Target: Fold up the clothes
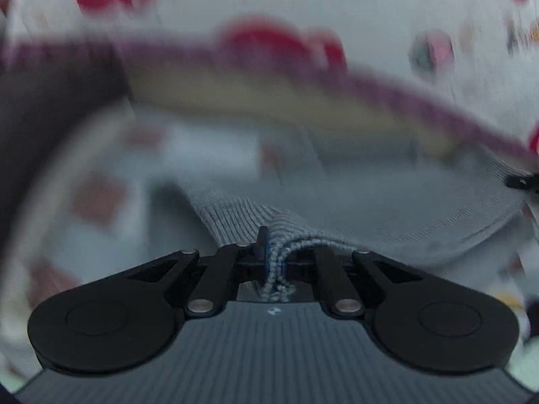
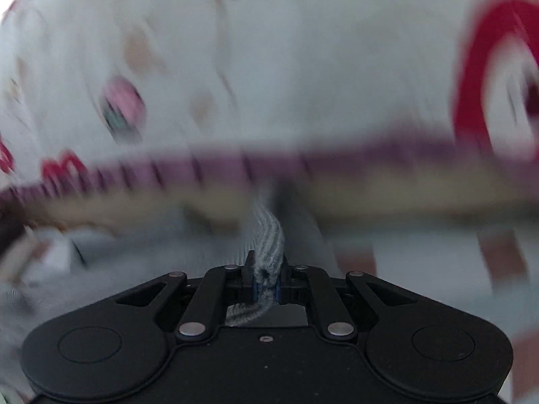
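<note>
A grey ribbed knit garment (image 1: 387, 208) stretches away from my left gripper (image 1: 274, 262), which is shut on a bunched ribbed edge of it. In the right wrist view the same grey knit (image 2: 267, 232) runs forward as a narrow twisted band, and my right gripper (image 2: 267, 286) is shut on its end. The tip of the other gripper (image 1: 522, 181) shows at the right edge of the left wrist view, at the garment's far corner. Both views are blurred by motion.
Behind the garment lies a white bedsheet (image 2: 303, 67) printed with red and pink shapes, with a purple band (image 2: 235, 165) along its edge and a tan strip (image 1: 269, 97) under that. A dark area (image 1: 40, 118) fills the left side.
</note>
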Demonstrator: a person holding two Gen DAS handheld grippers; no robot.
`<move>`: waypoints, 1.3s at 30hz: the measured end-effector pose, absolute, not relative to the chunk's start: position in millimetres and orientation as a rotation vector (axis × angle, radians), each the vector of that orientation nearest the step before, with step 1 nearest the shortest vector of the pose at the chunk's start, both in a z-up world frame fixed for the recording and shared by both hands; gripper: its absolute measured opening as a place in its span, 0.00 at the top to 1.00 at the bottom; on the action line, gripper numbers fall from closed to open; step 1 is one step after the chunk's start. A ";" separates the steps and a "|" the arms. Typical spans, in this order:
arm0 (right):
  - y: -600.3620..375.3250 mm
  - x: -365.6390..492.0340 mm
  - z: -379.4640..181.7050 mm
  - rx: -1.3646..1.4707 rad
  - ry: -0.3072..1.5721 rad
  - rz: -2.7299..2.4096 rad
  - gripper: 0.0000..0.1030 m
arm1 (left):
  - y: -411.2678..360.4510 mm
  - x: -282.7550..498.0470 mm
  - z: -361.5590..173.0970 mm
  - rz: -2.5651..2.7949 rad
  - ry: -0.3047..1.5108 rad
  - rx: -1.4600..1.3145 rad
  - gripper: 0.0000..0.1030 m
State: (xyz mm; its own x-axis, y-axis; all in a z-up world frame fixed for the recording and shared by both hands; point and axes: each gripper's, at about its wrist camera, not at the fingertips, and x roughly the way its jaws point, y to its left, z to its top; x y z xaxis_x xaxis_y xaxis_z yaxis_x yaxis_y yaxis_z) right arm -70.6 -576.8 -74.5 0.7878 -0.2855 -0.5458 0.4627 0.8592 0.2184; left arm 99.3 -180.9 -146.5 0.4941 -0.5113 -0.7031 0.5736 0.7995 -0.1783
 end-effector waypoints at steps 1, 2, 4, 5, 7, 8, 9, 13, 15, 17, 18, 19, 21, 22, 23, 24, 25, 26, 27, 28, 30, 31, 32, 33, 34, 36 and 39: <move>-577.7 -75.2 -86.2 0.373 0.540 -0.416 0.90 | -182.5 94.6 -145.9 -0.674 0.818 0.093 0.94; -578.6 -79.8 -98.0 0.392 0.556 -0.419 0.90 | -186.3 89.3 -143.0 -0.668 0.785 0.141 0.94; -580.4 -89.0 -121.4 0.429 0.587 -0.427 0.90 | -194.9 78.7 -136.5 -0.647 0.706 0.249 0.94; -581.3 -93.5 -133.1 0.448 0.602 -0.430 0.90 | -197.3 74.2 -131.5 -0.641 0.683 0.269 0.94; -578.2 -99.6 -119.6 0.456 0.547 -0.435 0.90 | -195.8 68.8 -116.8 -0.665 0.648 0.239 0.94; -576.4 -102.5 -111.2 0.458 0.516 -0.437 0.90 | -192.8 64.4 -109.8 -0.672 0.627 0.212 0.94; -576.3 -104.4 -109.3 0.460 0.512 -0.441 0.90 | -189.1 59.7 -105.5 -0.673 0.608 0.199 0.94; -578.6 -107.0 -122.0 0.461 0.625 -0.502 0.90 | -180.3 58.0 -112.4 -0.668 0.664 0.256 0.94; -574.7 -110.1 -136.9 0.493 0.705 -0.549 0.90 | -177.0 62.1 -124.3 -0.690 0.768 0.240 0.94; -569.2 -112.9 -145.0 0.500 0.745 -0.578 0.90 | -172.7 65.3 -130.1 -0.693 0.834 0.193 0.93; -565.7 -113.8 -144.4 0.486 0.742 -0.580 0.90 | -169.6 65.6 -130.2 -0.686 0.846 0.169 0.93; -562.2 -114.7 -143.8 0.472 0.738 -0.582 0.90 | -166.5 65.8 -130.3 -0.678 0.858 0.145 0.93; -560.3 -118.0 -137.9 0.480 0.723 -0.596 0.90 | -160.7 63.3 -126.8 -0.648 0.858 0.119 0.93; -560.2 -120.1 -134.4 0.487 0.712 -0.596 0.90 | -160.8 60.2 -125.9 -0.639 0.843 0.142 0.93; -560.1 -122.0 -131.2 0.494 0.701 -0.594 0.90 | -161.3 56.9 -125.0 -0.630 0.826 0.170 0.93; -559.1 -122.5 -128.7 0.474 0.702 -0.590 0.90 | -162.7 54.3 -125.4 -0.625 0.822 0.196 0.92; -557.8 -121.1 -130.1 0.444 0.712 -0.593 0.90 | -162.1 53.3 -127.2 -0.632 0.843 0.202 0.89; -556.5 -119.5 -132.1 0.413 0.724 -0.596 0.90 | -161.0 52.6 -129.3 -0.641 0.869 0.204 0.87; -555.2 -117.9 -134.1 0.382 0.736 -0.600 0.90 | -160.0 52.0 -131.4 -0.650 0.894 0.206 0.82; -554.5 -117.1 -139.4 0.365 0.747 -0.601 0.90 | -154.1 52.1 -132.7 -0.657 0.915 0.174 0.78; -553.0 -118.0 -148.2 0.354 0.754 -0.608 0.90 | -140.3 52.6 -134.9 -0.671 0.953 0.099 0.76; -552.2 -119.0 -152.6 0.352 0.757 -0.607 0.90 | -131.2 55.1 -132.5 -0.666 0.970 0.043 0.73; -551.8 -120.4 -155.6 0.350 0.756 -0.606 0.90 | -121.6 58.0 -129.4 -0.660 0.986 -0.016 0.71; -551.9 -123.2 -157.0 0.347 0.755 -0.608 0.90 | -113.2 62.0 -122.1 -0.652 0.989 -0.070 0.71; -552.6 -125.5 -157.9 0.340 0.755 -0.611 0.88 | -105.1 66.2 -114.2 -0.644 0.989 -0.123 0.71; -555.8 -130.9 -157.4 0.327 0.767 -0.633 0.85 | -97.5 74.9 -94.7 -0.636 0.948 -0.149 0.66; -564.2 -138.3 -150.9 0.307 0.787 -0.674 0.84 | -108.5 102.8 -82.7 -0.615 0.891 -0.059 0.57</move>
